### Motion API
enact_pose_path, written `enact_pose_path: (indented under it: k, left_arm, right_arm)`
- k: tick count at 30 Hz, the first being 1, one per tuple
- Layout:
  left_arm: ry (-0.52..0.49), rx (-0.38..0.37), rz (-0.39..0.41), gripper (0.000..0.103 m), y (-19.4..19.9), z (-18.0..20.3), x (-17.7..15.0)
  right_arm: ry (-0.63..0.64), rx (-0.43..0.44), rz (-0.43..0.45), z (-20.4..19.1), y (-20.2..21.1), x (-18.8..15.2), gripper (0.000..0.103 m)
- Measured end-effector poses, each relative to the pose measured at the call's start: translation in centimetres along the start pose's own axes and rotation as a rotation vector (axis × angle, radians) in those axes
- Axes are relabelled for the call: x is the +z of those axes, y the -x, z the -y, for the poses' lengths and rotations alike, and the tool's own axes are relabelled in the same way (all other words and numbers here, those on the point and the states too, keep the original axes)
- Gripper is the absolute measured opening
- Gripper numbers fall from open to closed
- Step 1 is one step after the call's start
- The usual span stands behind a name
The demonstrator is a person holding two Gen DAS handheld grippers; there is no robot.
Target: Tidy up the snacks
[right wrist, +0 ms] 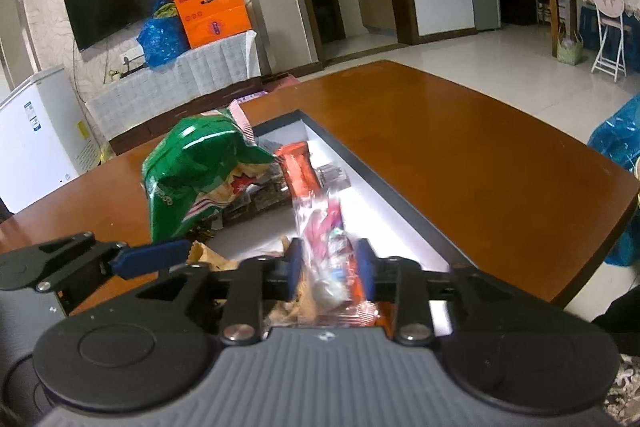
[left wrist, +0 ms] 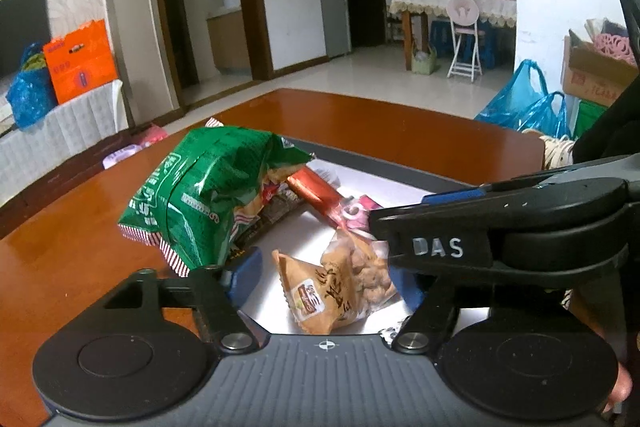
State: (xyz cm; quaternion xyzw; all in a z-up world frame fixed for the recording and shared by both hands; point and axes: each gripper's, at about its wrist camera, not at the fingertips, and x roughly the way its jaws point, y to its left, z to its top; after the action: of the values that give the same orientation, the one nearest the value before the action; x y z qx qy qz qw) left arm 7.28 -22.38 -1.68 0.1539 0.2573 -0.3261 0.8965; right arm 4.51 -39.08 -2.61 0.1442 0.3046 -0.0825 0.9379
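- Lying in a shallow tray (right wrist: 384,183) with a dark rim and a white floor, the snacks fill the centre of both views; the tray sits on a glossy reddish-brown table (right wrist: 460,147).
- A green crisp bag (left wrist: 208,195), puffy and creased, with red-and-white striped ends and pale print, leans over the tray's left edge in the left-wrist view, partly on the table.
- Beneath and right of it lies a long orange-red wrapped bar (left wrist: 316,197), glossy, slanting toward the frame's lower right.
- A tan packet (left wrist: 340,291) with a clear window showing brown lumpy pieces, dark brush-style lettering and a small picture label lies on the white floor at lower centre of the left-wrist view.
- Left gripper (left wrist: 324,279): its blue pads stand well apart on either side of the tan packet, and I see no pad pressing on it, so it is open.
- Right gripper (right wrist: 330,269): a clear crinkled packet (right wrist: 326,247) with pink, red and white contents stands between its blue pads at lower centre of the right-wrist view. The picture is blurred there, so I cannot tell whether the pads press on it.
- The right gripper's black body, marked with pale letters, crosses the right side of the left-wrist view, above the tan packet.
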Motion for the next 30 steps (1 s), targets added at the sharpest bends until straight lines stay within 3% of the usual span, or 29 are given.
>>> enact_pose_path:
  k: [3, 6, 20, 25, 30]
  left_arm:
    - [0.003, 0.000, 0.012, 0.089, 0.4, 0.0, 0.0]
    - [0.006, 0.022, 0.027, 0.102, 0.7, -0.1, 0.1]
    - [0.031, 0.095, 0.011, 0.103, 4.0, -2.7, -0.6]
    - [0.066, 0.143, 0.003, 0.103, 6.2, -3.9, -1.2]
    - [0.097, 0.124, -0.025, 0.103, 8.6, -4.5, -2.9]
  right_arm:
    - [-0.010, 0.007, 0.051, 0.2, 0.6, 0.0, 0.082]
    - [-0.011, 0.010, 0.095, 0.2, 0.9, 0.1, 0.090]
    - [0.000, -0.027, 0.144, -0.6, 1.6, -0.5, 0.095]
    - [-0.057, -0.069, 0.155, -0.3, 2.9, -1.0, 0.097]
    - [-0.159, -0.046, 0.111, 0.0, 5.8, -2.3, 0.098]
